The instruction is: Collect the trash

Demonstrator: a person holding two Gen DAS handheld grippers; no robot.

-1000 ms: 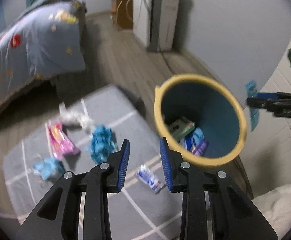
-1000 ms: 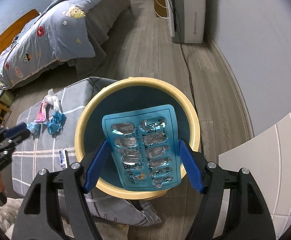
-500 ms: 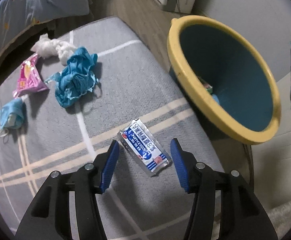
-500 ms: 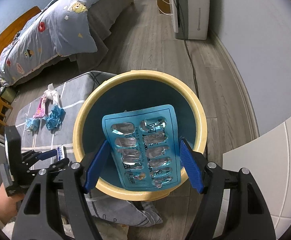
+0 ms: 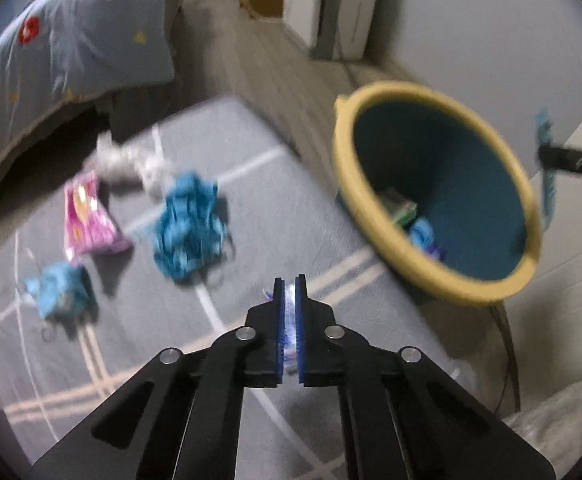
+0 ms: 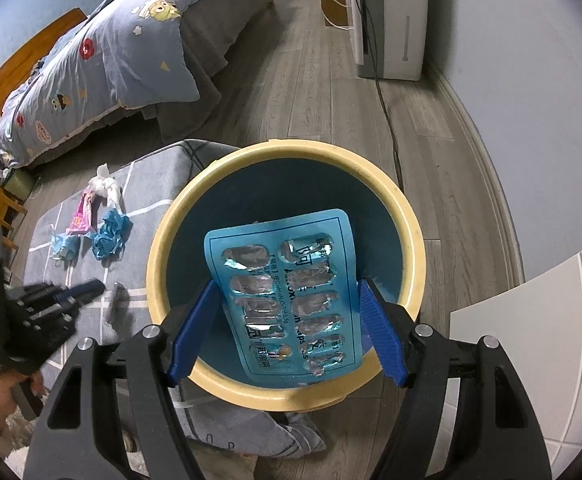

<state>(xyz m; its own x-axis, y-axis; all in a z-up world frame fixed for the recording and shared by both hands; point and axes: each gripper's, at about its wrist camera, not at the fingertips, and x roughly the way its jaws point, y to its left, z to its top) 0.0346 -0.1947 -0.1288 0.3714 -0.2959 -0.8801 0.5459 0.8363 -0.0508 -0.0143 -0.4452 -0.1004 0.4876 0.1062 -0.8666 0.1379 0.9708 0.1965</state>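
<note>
Two loads held: your left hand-held gripper (image 5: 289,300) pinches the small white-blue sachet (image 5: 289,322); right hand-held gripper (image 6: 287,320) grips the blue foil blister pack (image 6: 287,292) over the yellow-rimmed teal bin (image 6: 407,216). The pack's thin edges might slip and miss.

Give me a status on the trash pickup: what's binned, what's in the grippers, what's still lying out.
Done: a few wrappers already lie at the bottom of the bin.
In hand: the left gripper is shut on a small sachet; the right gripper holds an empty blister pack over the bin.
Left on the grey cushion: white tissue, pink wrapper, large blue wad, small blue wad.
</note>
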